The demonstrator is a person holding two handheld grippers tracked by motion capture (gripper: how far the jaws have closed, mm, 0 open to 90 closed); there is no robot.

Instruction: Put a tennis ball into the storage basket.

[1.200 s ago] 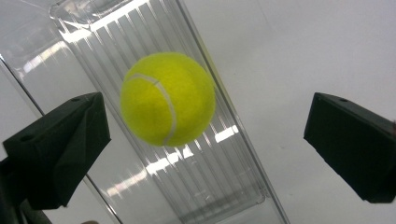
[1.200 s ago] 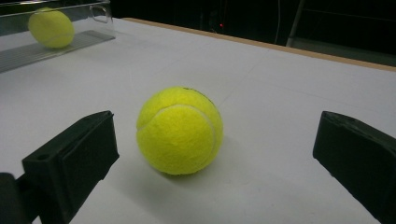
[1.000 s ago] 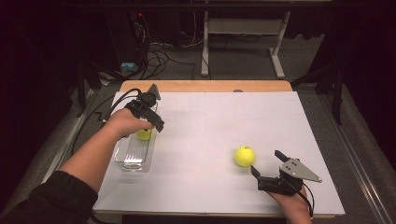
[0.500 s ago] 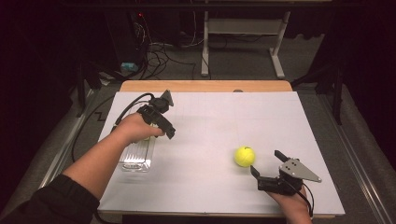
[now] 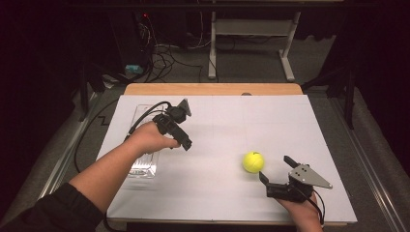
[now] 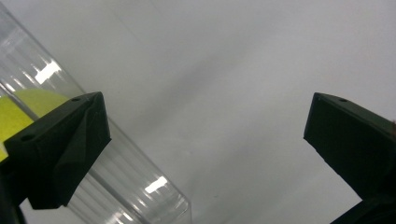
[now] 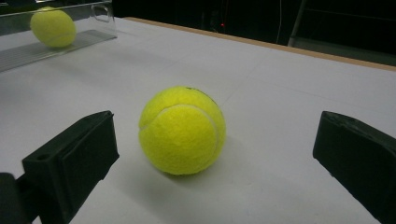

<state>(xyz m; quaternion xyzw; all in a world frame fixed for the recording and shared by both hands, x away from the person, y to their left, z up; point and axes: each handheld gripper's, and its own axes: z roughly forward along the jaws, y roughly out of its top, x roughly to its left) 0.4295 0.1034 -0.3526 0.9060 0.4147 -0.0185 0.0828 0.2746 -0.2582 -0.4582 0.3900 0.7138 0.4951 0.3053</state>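
On the table, white sheet [image 5: 217, 121]: two tennis balls, one clear tray, both grippers over it.
Loose tennis ball [image 5: 253, 161]: on the bare sheet, approx 4 o'clock from table centre; touches nothing.
Same ball, right gripper view [image 7: 182, 130]: sits between the two black jaws but farther out, gaps both sides, no contact.
Right gripper [image 5: 276, 171]: near edge of table, approx 5 o'clock from the loose ball, just beside it; jaws spread wide, nothing between them; grey three-cornered plate on top; hand behind it at the bottom edge.
Left gripper [image 5: 186, 144]: over the sheet, approx 9 o'clock from table centre, tips aimed down and toward 4 o'clock; cable trails off to the left.
Left gripper view: jaws wide apart, holding nothing; bare sheet between them.
Clear plastic tray [image 5: 143, 166]: left side of sheet, approx 8 o'clock from the left gripper, partly under the forearm.
Second tennis ball [image 7: 53, 26]: inside the tray, seen through its wall; in left gripper view it [image 6: 21, 112] lies behind the left jaw, w/ tray edge [image 6: 135, 186] running past that jaw.
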